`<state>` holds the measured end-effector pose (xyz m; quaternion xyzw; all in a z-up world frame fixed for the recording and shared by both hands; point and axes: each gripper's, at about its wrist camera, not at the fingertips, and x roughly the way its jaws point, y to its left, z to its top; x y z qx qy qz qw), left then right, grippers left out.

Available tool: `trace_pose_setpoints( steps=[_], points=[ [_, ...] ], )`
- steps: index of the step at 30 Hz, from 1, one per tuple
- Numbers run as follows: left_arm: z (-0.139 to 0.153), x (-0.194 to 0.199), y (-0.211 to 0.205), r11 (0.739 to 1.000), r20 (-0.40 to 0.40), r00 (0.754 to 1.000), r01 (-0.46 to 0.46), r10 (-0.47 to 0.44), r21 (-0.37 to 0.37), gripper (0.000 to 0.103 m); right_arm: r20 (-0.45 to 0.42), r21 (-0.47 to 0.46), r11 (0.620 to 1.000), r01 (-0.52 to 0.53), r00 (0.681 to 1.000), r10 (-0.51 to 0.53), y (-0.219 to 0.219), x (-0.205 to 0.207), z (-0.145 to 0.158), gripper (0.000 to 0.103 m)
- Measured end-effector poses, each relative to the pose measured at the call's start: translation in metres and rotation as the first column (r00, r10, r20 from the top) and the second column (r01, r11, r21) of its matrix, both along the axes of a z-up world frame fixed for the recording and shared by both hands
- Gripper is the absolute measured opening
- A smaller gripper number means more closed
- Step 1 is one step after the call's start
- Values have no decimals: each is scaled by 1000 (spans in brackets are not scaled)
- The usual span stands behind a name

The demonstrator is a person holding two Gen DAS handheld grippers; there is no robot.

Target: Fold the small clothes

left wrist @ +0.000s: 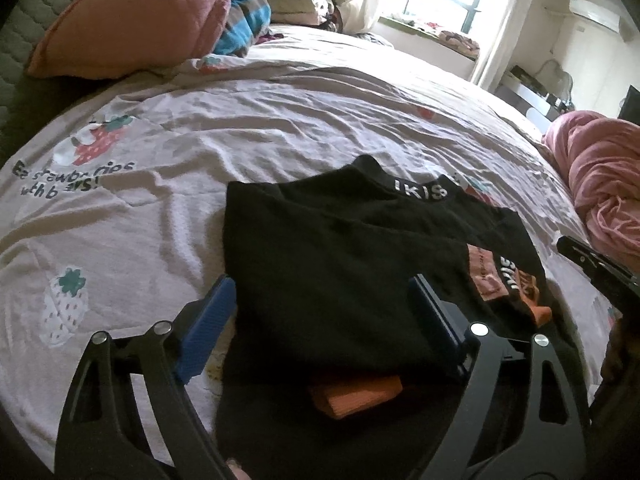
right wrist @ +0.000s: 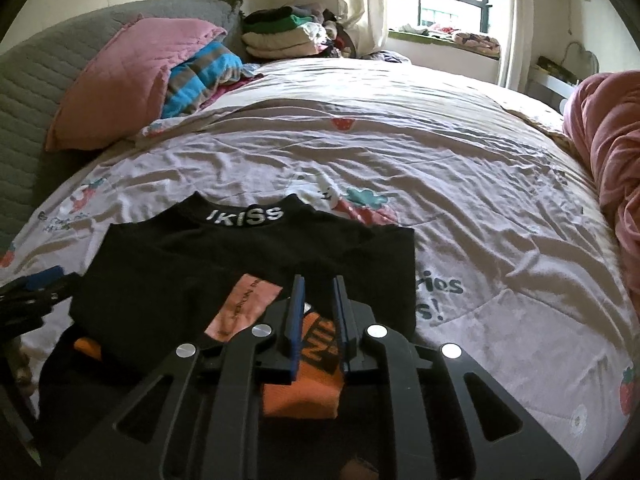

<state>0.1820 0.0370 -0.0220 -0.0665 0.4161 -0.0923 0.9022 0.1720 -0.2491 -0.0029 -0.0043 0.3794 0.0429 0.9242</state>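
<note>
- Spreading across nearly everything here is the bedsheet [right wrist: 460,184], pale and wrinkled, printed with strawberries and dark lettering.
- Up at the head of the bed, a pink pillow [left wrist: 132,20] leans on the grey quilted headboard [right wrist: 36,80], with a blue striped blanket [right wrist: 200,76] bunched just beside it and a stack of folded clothes [right wrist: 280,36] behind.
- Over on the right edge, a rumpled pink duvet [left wrist: 600,184] sits heaped.
- Centre stage, the black top [left wrist: 340,264] lies folded on the near part of the sheet, its collar with white letters pointing away, a pink patch and orange trim showing at its near side.
- The left gripper [left wrist: 320,320] hangs over the near edge of the top, jaws spread wide on either side of the folded cloth, pads not squeezing it.
- The right gripper [right wrist: 319,312] sits over the orange part, jaws nearly together with a narrow gap; no cloth is seen pinched between them.
</note>
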Motion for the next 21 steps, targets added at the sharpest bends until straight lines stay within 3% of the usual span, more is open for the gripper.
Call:
trace_pose_setpoints(
  steps=[3, 9, 12, 14, 17, 21],
  points=[
    [-3, 0, -6, 1000, -14, 1000, 24, -24, 3, 73, -21, 11, 999, -44, 999, 45, 11, -6, -5, 20],
    [-20, 1, -21, 996, -79, 994, 84, -81, 31, 53, -93, 44, 989, -141, 985, 145, 43, -11, -29, 27],
    [-32, 2, -23, 994, -127, 989, 85, -75, 72, 52, -116, 53, 983, -175, 977, 180, 53, -12, -37, 27],
    [-38, 3, -20, 995, -150, 986, 85, -75, 59, 52, -142, 39, 985, -169, 975, 173, 54, -10, -44, 27],
    [-38, 2, -18, 995, -154, 985, 85, -77, 44, 52, -184, 22, 990, -142, 972, 143, 46, -7, -57, 25],
    [-39, 1, -19, 995, -153, 985, 89, -80, 52, 52, -191, 72, 991, -116, 973, 128, 31, -8, -66, 20]
  ],
)
